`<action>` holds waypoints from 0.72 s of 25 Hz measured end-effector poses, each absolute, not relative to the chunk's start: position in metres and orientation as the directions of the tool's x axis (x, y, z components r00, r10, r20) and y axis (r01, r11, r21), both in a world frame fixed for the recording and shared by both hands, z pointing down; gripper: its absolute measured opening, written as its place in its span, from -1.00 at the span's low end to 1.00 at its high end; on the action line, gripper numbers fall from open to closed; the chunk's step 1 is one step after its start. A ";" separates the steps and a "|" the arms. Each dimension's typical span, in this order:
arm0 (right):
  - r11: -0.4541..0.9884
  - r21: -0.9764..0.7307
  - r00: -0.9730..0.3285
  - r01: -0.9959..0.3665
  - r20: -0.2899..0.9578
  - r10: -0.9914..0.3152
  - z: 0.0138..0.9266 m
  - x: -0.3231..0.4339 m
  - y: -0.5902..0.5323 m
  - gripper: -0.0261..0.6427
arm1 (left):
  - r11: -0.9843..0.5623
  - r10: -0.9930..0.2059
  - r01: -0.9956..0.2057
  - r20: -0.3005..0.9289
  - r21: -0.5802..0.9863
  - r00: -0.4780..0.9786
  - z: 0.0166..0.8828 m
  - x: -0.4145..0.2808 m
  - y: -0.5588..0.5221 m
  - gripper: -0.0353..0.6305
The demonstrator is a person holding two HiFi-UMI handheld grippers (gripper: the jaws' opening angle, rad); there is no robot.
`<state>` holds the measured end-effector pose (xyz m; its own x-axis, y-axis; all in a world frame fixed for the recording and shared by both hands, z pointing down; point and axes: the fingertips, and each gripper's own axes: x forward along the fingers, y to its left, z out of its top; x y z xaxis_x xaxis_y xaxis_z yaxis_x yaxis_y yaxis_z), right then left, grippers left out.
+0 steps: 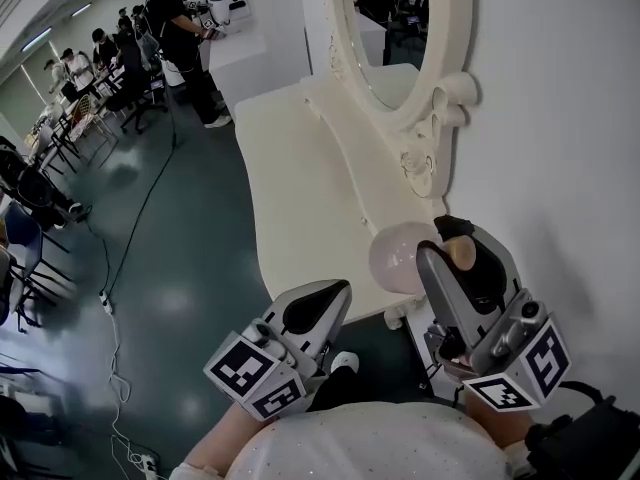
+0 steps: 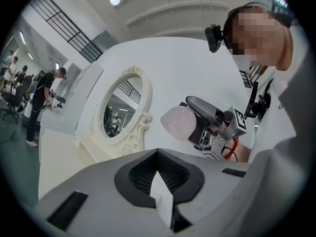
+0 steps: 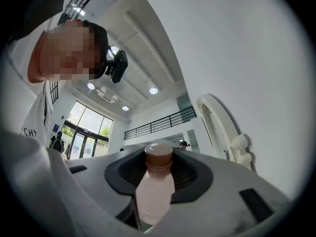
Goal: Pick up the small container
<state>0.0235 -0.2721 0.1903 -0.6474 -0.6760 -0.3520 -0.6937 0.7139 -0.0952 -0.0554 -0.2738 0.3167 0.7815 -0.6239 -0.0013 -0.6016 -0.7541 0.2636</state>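
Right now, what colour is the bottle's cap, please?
The bottle cap is brown; right gripper view shows it best.

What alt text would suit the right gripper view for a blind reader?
The right gripper is closed on a small pale pink bottle with a brown cap, seen close up between its grey jaws. Behind are a white wall and an ornate white mirror frame; the person holding it leans in at upper left, wearing a head camera.
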 end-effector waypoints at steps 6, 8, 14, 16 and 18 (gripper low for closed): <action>0.729 -0.069 -0.652 -0.681 -0.395 -0.647 0.184 0.026 -0.261 -0.53 | -0.761 -0.627 -0.606 -0.025 0.232 0.779 0.313 -0.047 -0.266 -0.88; 0.727 -0.058 -0.655 -0.684 -0.392 -0.647 0.175 0.027 -0.244 -0.53 | -0.762 -0.628 -0.607 -0.030 0.225 0.778 0.302 -0.045 -0.249 -0.88; 0.740 -0.036 -0.672 -0.672 -0.391 -0.629 0.161 0.029 -0.203 -0.53 | -0.758 -0.640 -0.621 -0.045 0.198 0.767 0.282 -0.041 -0.209 -0.88; 0.745 -0.031 -0.678 -0.666 -0.390 -0.623 0.162 0.030 -0.201 -0.53 | -0.754 -0.647 -0.629 -0.052 0.187 0.760 0.280 -0.040 -0.208 -0.88; 0.748 -0.033 -0.681 -0.663 -0.388 -0.621 0.162 0.030 -0.199 -0.53 | -0.752 -0.651 -0.634 -0.056 0.181 0.757 0.278 -0.039 -0.204 -0.88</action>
